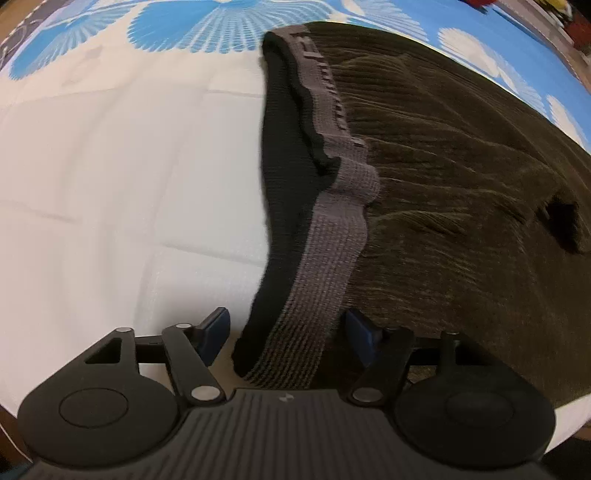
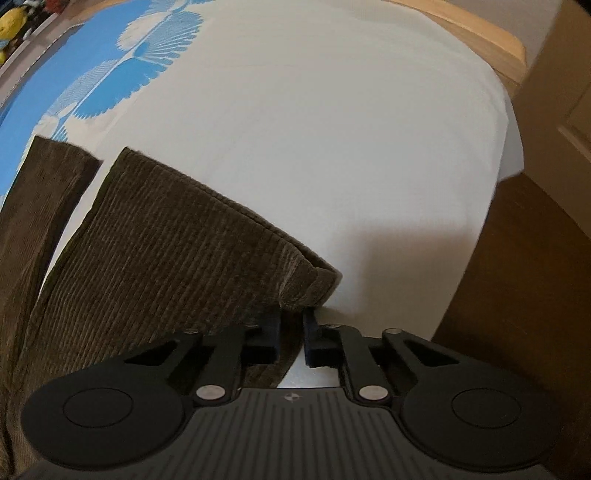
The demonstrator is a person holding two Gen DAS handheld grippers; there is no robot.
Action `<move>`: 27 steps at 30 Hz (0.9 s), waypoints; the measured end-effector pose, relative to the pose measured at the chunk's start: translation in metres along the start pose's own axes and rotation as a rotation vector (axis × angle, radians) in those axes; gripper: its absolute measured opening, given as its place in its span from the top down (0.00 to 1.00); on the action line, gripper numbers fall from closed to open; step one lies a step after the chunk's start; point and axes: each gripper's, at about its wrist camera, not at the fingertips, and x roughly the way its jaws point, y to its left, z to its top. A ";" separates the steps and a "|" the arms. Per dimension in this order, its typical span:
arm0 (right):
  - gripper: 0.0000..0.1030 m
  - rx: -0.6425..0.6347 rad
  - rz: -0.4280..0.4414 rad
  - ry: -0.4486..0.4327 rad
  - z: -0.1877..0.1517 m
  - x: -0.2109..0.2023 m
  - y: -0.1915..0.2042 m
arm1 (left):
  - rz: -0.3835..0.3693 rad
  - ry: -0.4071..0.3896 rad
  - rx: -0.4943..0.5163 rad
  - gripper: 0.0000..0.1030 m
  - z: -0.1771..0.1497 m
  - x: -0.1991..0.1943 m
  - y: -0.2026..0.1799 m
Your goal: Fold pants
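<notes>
Left gripper [image 1: 286, 338]: fingers spread, straddling the near end of the grey waistband [image 1: 328, 236], pads not yet touching it. Judged a set-up to pinch the waist corner.

Right gripper [image 2: 291, 332]: fingers drawn close together on the hem corner of the near pant leg [image 2: 166, 240], cloth caught between the pads. One hand at each end of the same side suggests a lengthwise fold is coming.

Pants [image 1: 461, 184]: brown corduroy, lying flat on the bed [image 2: 332, 129]; second leg [image 2: 40, 192] just beside the first, a strip of sheet between them. Beyond, blue floral print [image 1: 177, 26]; wooden bed frame [image 2: 491, 40] at the far edge.
</notes>
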 end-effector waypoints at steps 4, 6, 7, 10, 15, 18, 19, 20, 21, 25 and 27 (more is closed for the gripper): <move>0.92 -0.033 -0.002 -0.017 -0.004 -0.007 -0.001 | -0.007 -0.019 0.067 0.49 -0.001 -0.003 -0.007; 0.92 -0.044 0.009 -0.034 -0.004 -0.011 0.000 | 0.002 -0.039 0.097 0.73 -0.003 -0.007 -0.008; 0.92 -0.050 0.015 -0.041 -0.002 -0.011 0.003 | 0.010 -0.048 0.105 0.77 -0.003 -0.010 -0.008; 0.92 -0.088 0.050 -0.066 -0.002 -0.018 0.011 | 0.004 -0.073 0.112 0.91 -0.004 -0.021 -0.008; 0.93 -0.107 0.126 -0.097 -0.002 -0.029 0.014 | -0.019 -0.138 0.112 0.93 -0.008 -0.047 -0.003; 0.94 -0.062 0.126 -0.110 0.001 -0.034 0.008 | -0.030 -0.160 0.081 0.93 -0.009 -0.058 0.008; 0.94 -0.055 0.102 -0.116 0.001 -0.035 0.006 | -0.029 -0.160 0.072 0.93 -0.009 -0.061 0.009; 0.94 -0.061 0.057 -0.109 0.000 -0.034 0.004 | -0.023 -0.149 0.070 0.93 -0.008 -0.060 0.009; 0.94 -0.074 0.006 -0.086 -0.001 -0.030 0.003 | -0.005 -0.122 0.085 0.93 -0.009 -0.055 0.006; 0.94 -0.092 -0.031 -0.062 -0.004 -0.026 0.002 | 0.101 -0.002 0.196 0.88 -0.015 -0.035 -0.010; 0.92 -0.121 -0.052 -0.073 -0.004 -0.028 0.008 | 0.143 -0.037 0.168 0.85 -0.009 -0.042 -0.010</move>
